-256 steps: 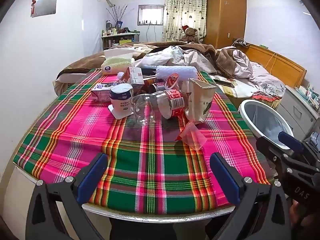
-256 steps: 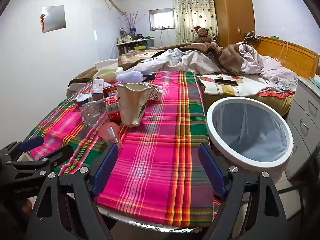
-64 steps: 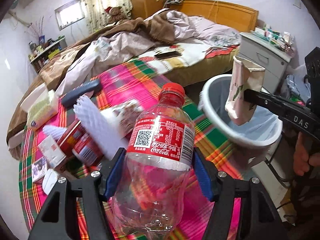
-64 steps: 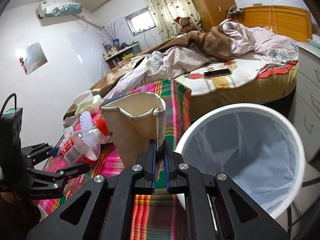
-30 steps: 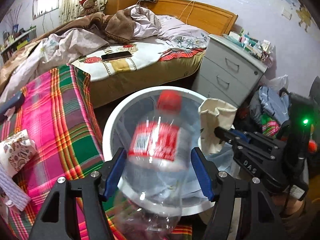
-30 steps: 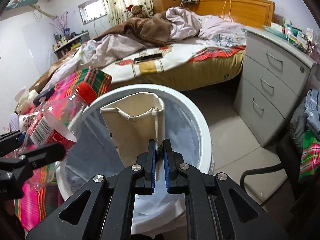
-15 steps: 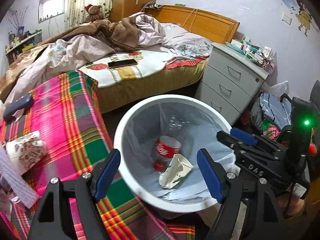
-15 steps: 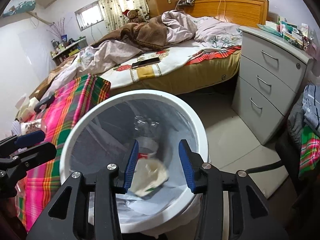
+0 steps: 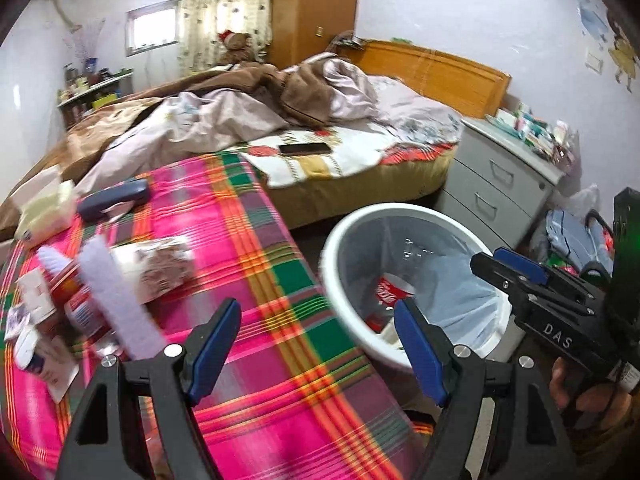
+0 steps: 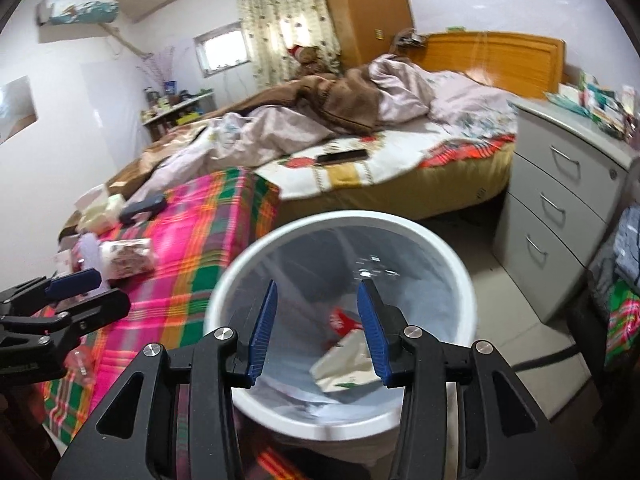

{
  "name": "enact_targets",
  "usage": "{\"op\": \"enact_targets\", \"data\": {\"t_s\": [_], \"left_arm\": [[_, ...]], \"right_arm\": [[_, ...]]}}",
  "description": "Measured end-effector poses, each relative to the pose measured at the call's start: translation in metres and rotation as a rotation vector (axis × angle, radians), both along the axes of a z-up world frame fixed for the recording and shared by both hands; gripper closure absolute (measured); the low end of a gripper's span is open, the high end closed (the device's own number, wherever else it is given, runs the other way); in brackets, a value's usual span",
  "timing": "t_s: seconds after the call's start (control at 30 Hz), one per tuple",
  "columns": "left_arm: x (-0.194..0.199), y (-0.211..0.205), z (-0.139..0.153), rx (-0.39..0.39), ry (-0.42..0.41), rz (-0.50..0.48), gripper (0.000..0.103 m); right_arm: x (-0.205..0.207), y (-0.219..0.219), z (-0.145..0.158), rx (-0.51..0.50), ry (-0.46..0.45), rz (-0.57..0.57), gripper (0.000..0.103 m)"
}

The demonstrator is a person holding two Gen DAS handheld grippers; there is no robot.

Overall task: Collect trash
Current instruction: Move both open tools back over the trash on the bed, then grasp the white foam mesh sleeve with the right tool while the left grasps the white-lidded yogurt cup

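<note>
Between pickups: we hold the left gripper (image 9: 318, 338) wide open and empty over the plaid table's (image 9: 256, 248) near right edge; the right gripper (image 10: 316, 322), jaws parted, empty, hangs above the white bin (image 10: 456, 264) at right. The bottle (image 9: 390, 290) and paper bag (image 10: 348, 358) lie inside. Next, in our judgement, comes a reach left to the remaining trash (image 9: 156, 258).

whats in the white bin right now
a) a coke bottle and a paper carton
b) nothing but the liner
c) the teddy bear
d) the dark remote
a: inside the white bin a red-labelled coke bottle lies next to a cream paper carton on the liner, and both the left gripper and the right gripper are open and hold nothing.
</note>
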State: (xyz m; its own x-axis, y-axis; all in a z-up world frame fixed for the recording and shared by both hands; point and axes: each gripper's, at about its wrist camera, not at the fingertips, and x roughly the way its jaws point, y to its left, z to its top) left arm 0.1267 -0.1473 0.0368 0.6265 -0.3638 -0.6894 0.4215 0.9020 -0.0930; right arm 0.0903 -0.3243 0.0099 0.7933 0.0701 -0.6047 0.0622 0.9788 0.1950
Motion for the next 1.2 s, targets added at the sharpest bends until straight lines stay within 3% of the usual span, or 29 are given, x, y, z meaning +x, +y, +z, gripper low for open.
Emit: {"op": "enact_targets", "data": {"t_s": [0.4,0.73,1.2], "left_arm": [[-0.017,0.100,0.007,-0.007,-0.073,0.211,0.023],[-0.019,0.173,-0.005,-0.025,-0.070,0.380,0.023],[0.001,0.240,-0.034,-0.001,-0.022,0.508,0.022]], "right_arm": [[0.012,0.070,0.006,-0.016,-0.046,0.178,0.059],[0.029,0.128,0.007,-0.007,-0.047,0.314,0.047],[0.061,0.185,-0.006,-0.043,0.029,0.428,0.047]]}}
